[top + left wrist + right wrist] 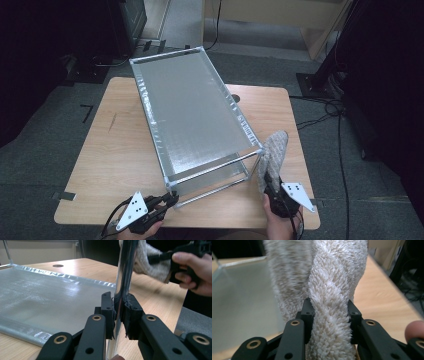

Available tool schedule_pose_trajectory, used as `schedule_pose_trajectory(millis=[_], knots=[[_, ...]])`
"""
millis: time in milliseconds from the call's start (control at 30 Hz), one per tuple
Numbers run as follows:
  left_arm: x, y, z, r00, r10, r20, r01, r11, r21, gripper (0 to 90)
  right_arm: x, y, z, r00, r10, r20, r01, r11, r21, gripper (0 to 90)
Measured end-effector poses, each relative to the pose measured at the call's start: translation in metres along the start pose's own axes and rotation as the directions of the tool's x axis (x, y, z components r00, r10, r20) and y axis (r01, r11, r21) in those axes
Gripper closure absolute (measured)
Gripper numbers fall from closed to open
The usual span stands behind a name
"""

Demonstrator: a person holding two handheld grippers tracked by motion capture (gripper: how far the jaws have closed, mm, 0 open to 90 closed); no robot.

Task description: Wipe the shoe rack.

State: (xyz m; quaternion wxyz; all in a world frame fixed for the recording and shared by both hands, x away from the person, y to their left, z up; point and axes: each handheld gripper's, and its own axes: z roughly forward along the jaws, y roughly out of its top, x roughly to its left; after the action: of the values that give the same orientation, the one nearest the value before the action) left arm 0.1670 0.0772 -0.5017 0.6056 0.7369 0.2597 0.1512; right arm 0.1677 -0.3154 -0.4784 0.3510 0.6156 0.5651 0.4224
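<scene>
A: What takes up most of the scene?

B: A wooden table (120, 145), and on it a large metal-framed rack (192, 117) with a silvery mesh sheet stretched across its top. It sits slantwise, one short end toward the far left of the table, the other close to the person's edge

A: And the frame itself?

B: Shiny chrome tubes. The near left corner post (123, 277) stands upright, and the left gripper (119, 312) is clamped on it: both black pads press against the tube from either side, no gap showing. In the high view that gripper (170, 200) lies low at the table's near edge, its tips at the corner of the rack

A: What about the other hand?

B: The right gripper (330, 315) holds a fluffy beige-white cloth (329, 285), twisted and bunched between its jaws, which are partly closed and squeezing the pile. From above the cloth (272, 155) stands up from the right gripper (270, 190) and rests just beside the rack's near right corner post; whether it touches the tube I cannot tell

A: Anything smaller?

B: A round cable hole (58, 265) in the tabletop beyond the rack
</scene>
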Motion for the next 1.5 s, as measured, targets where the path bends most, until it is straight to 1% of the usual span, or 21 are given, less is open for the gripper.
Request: schedule_pose_trajectory(millis=[133,233,267,367,433,467,533,567,633,733,833,900,933,1000,1067,1167,1200,1233,1267,1433,1500], knots=[[0.001,0.0,0.0,1.0,-0.002,-0.002,0.002,1.0,0.0,80.6,0.016,-0.012,0.009,0.9995,-0.028,0.016,0.027,0.9977,0.062,68.4],[0.001,0.0,0.0,1.0,-0.009,0.001,0.009,1.0,-0.001,80.5,0.017,-0.017,0.014,0.9991,-0.033,0.024,0.031,0.9943,0.102,68.4],[0.001,0.0,0.0,0.9999,-0.01,0.001,0.01,0.9999,-0.001,80.5,0.016,-0.022,0.019,0.999,-0.035,0.028,0.03,0.9894,0.142,68.4],[0.001,0.0,0.0,0.9999,-0.014,0.001,0.014,0.9999,-0.002,80.4,0.017,-0.025,0.02,0.9994,-0.012,0.033,0.006,0.9863,0.165,68.6],[0.001,0.0,0.0,0.9999,-0.014,0.0,0.014,0.9999,-0.002,80.4,0.019,-0.024,0.019,0.9993,-0.008,0.036,0.002,0.9891,0.147,68.7],[0.001,0.0,0.001,0.9998,-0.018,-0.002,0.018,0.9998,-0.002,80.3,0.024,-0.019,0.01,0.9991,0.005,0.042,-0.009,0.9964,0.084,68.8],[0.002,0.0,0.001,0.9998,-0.02,-0.003,0.02,0.9998,-0.004,80.3,0.03,-0.01,0.0,0.9997,-0.008,0.023,0.007,0.9999,0.01,68.7],[0.002,0.0,0.001,0.9998,-0.02,-0.003,0.02,0.9998,-0.004,80.3,0.03,-0.01,0.0,0.9997,-0.008,0.023,0.007,0.9999,0.01,68.7],[0.002,0.0,0.001,0.9998,-0.02,-0.002,0.02,0.9998,-0.005,80.3,0.038,0.004,-0.015,0.9984,-0.055,-0.009,0.054,0.9938,-0.097,68.4],[0.002,0.0,0.001,0.9998,-0.019,-0.004,0.019,0.9998,-0.003,80.3,0.044,0.008,-0.022,0.9946,-0.102,-0.018,0.098,0.9849,-0.143,68.3],[0.002,0.0,0.001,0.9998,-0.018,-0.004,0.018,0.9998,-0.002,80.4,0.046,0.005,-0.019,0.9933,-0.113,-0.022,0.11,0.9864,-0.123,68.3],[0.002,0.0,0.001,0.9998,-0.019,-0.002,0.019,0.9998,-0.002,80.3,0.049,-0.002,-0.012,0.9937,-0.107,-0.032,0.105,0.9918,-0.073,68.3],[0.003,0.0,0.002,0.9997,-0.026,0.006,0.026,0.9997,-0.002,80.2,0.054,-0.01,-0.006,0.9934,-0.107,-0.04,0.107,0.9941,-0.021,68.4],[0.003,0.0,0.002,0.9995,-0.031,0.009,0.031,0.9995,-0.003,80.1,0.058,-0.014,-0.004,0.992,-0.117,-0.048,0.117,0.9931,-0.003,68.4],[0.003,0.0,0.003,0.9996,-0.025,0.015,0.025,0.9997,-0.002,80.1,0.078,-0.023,-0.001,0.9817,-0.158,-0.107,0.162,0.9865,0.028,68.4],[0.003,0.0,0.003,0.9996,-0.024,0.016,0.024,0.9997,-0.002,80.1,0.104,-0.03,-0.001,0.9541,-0.236,-0.184,0.244,0.9694,0.024,68.4],[0.003,0.0,0.002,0.9996,-0.023,0.016,0.023,0.9997,-0.001,80.1,0.11,-0.031,0.0,0.9443,-0.255,-0.208,0.266,0.9638,0.023,68.4],[0.003,0.0,0.002,0.9996,-0.023,0.016,0.023,0.9997,-0.001,80.1,0.11,-0.031,0.0,0.9443,-0.255,-0.208,0.266,0.9638,0.023,68.4],[0.003,0.0,0.002,0.9997,-0.02,0.015,0.02,0.9998,0.0,80.1,0.117,-0.032,0.002,0.9332,-0.272,-0.235,0.288,0.957,0.035,68.3],[0.003,0.0,0.0,0.9998,-0.016,0.013,0.016,0.9999,0.002,80.2,0.101,-0.026,0.014,0.943,-0.212,-0.256,0.238,0.9686,0.073,68.3],[0.003,0.0,-0.001,0.9998,-0.013,0.014,0.013,0.9999,0.004,80.3,0.09,-0.021,0.015,0.9522,-0.202,-0.229,0.221,0.9733,0.061,68.4]])
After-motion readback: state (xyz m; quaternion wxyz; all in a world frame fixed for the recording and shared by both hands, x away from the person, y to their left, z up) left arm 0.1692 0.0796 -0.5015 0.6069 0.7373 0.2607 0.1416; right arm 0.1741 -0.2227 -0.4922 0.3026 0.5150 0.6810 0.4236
